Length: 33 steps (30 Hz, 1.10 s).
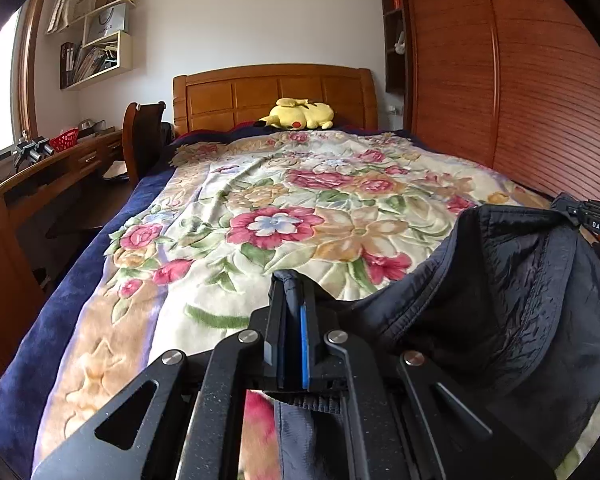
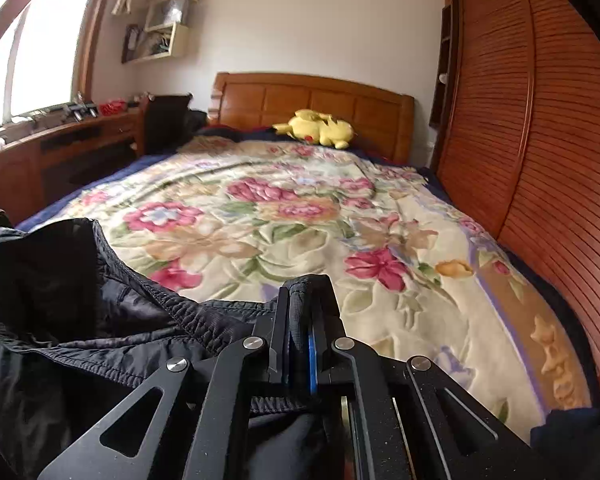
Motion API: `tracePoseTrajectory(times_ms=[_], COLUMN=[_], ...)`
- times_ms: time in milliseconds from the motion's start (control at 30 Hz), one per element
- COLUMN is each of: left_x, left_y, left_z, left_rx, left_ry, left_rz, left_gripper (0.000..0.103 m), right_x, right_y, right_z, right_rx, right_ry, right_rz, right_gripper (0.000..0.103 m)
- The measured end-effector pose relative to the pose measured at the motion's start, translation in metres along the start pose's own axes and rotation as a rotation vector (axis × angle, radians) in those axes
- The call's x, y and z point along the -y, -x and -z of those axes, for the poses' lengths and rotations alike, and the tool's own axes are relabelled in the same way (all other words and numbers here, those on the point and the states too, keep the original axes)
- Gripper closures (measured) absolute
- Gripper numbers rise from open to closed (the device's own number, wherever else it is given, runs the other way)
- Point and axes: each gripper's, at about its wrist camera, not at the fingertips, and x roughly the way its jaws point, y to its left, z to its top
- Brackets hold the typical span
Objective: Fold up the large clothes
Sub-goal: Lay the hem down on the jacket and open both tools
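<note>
The left gripper [image 1: 292, 280] has its jaws pinched tight on an edge of the dark garment [image 1: 500, 280], and the right gripper [image 2: 306, 284] is clamped on another part of the same edge. The garment hangs slack between them above the near end of the floral blanket [image 1: 260, 200]. It looks like a padded jacket, though the bunched folds hide its shape. A yellow plush toy [image 1: 300, 114] lies by the wooden headboard [image 1: 236, 92].
</note>
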Motion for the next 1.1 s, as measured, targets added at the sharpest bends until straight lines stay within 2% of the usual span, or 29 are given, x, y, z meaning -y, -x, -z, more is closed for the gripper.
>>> tracePoseTrajectory(times_ms=[200,267,367,433,467,500,567,633,700,800,900,1100], left_x=[0.0,0.0,-0.003,-0.007,-0.01,-0.011,-0.012,-0.011,-0.01,-0.008,-0.003,-0.008], left_y=[-0.019,-0.026,-0.024,-0.015,-0.01,-0.006,0.005,0.017,0.033,0.055,0.077,0.095], left_z=[0.01,0.014,0.022,0.027,0.029,0.031,0.038,0.046,0.055,0.072,0.091,0.124], left_rx=[-0.065,-0.118,-0.152,-0.144,-0.147,-0.154,-0.167,-0.171,-0.163,-0.169,-0.165,-0.196], left_ry=[-0.008,-0.018,-0.02,-0.005,0.012,0.021,0.024,0.008,0.001,0.0,-0.024,0.035], left_rz=[-0.019,-0.022,-0.011,-0.001,0.015,0.027,0.042,0.043,0.05,0.065,0.048,0.08], left_gripper=[0.097,0.096,0.082,0.063,0.061,0.061,0.06,0.045,0.033,0.032,0.032,0.032], right_x=[-0.012,-0.012,-0.009,-0.009,-0.005,-0.002,0.0,0.002,0.0,-0.004,-0.004,0.01], right_y=[-0.03,-0.034,-0.03,-0.023,-0.023,-0.014,-0.005,0.007,0.023,0.051,0.078,0.109], right_z=[0.001,-0.001,-0.005,-0.01,-0.012,-0.012,-0.011,-0.006,0.007,0.032,0.057,0.1], right_rx=[-0.112,-0.141,-0.164,-0.164,-0.169,-0.163,-0.146,-0.144,-0.142,-0.14,-0.147,-0.192], right_ry=[-0.003,-0.033,-0.04,-0.041,-0.049,-0.055,-0.06,-0.063,-0.05,-0.032,-0.029,-0.088], right_rz=[-0.004,-0.022,-0.023,-0.033,-0.034,-0.018,-0.011,-0.021,-0.023,-0.047,-0.064,-0.107], right_gripper=[0.098,0.092,0.087,0.079,0.066,0.049,0.037,0.036,0.036,0.036,0.036,0.03])
